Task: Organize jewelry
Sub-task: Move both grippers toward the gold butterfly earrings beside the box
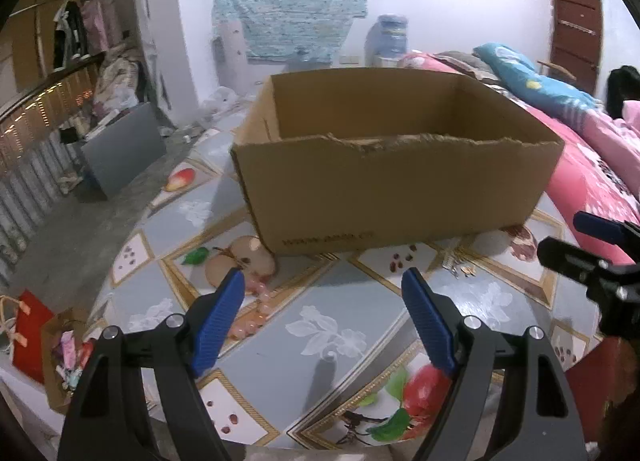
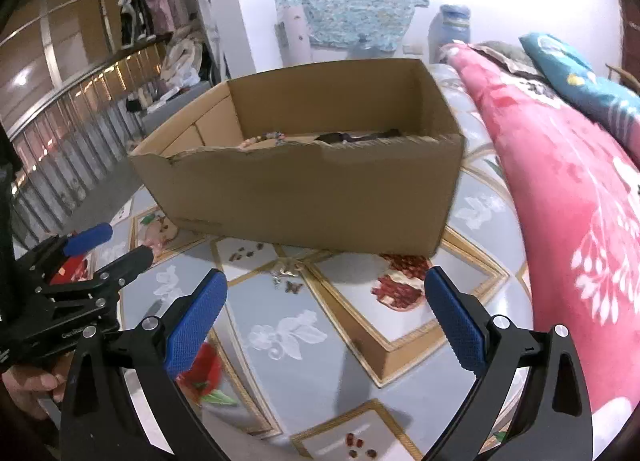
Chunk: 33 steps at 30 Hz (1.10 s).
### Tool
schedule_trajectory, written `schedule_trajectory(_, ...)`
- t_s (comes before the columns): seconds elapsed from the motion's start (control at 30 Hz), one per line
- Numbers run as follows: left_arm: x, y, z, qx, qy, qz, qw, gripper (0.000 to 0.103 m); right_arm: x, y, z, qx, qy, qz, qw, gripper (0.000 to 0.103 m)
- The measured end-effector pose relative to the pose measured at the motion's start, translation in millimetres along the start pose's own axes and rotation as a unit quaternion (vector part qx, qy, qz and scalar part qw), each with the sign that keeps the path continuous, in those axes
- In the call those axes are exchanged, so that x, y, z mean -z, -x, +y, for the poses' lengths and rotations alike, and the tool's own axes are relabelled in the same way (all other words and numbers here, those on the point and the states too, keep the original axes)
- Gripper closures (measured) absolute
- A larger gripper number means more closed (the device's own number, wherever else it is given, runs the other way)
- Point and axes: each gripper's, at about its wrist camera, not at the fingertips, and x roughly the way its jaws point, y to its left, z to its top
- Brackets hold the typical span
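Both my grippers tip downward over the patterned tablecloth [image 1: 340,293], aimed at the cardboard box [image 1: 396,181] at twelve o'clock. My left gripper [image 1: 322,317] has its fingers spread wide with nothing between them; a pink bead bracelet [image 1: 256,309] lies touching the left pad, at ten o'clock. My right gripper [image 2: 326,317] is likewise spread and empty, small earrings [image 2: 288,281] lying ahead at eleven o'clock.

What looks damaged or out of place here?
The cardboard box has a ragged, torn near rim. A pink bead bracelet and small earrings lie loose on the tablecloth, outside the box.
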Motion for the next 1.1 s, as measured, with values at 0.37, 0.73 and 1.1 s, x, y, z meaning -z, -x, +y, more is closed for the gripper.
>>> schedule_trajectory(0.37, -0.8, -16.0, 0.1, 0.009, -0.043, -0.018, 0.9989, 0.024, 9.2, -3.0, -7.0, -0.083, -0.004, 0.03, 0.996, 0.016)
schedule_trajectory(0.73, -6.6, -29.1, -22.6, 0.072, -0.091, -0.046, 0.9922, 0.041, 5.9, -20.6, -4.3, -0.091, 0.01, 0.039, 0.995, 0.062)
schedule_trajectory(1.1, -22.7, -50.0, -20.5, 0.087, -0.079, -0.046, 0.992, 0.059, -5.0, -27.0, -22.3, -0.084, -0.021, 0.004, 0.996, 0.078)
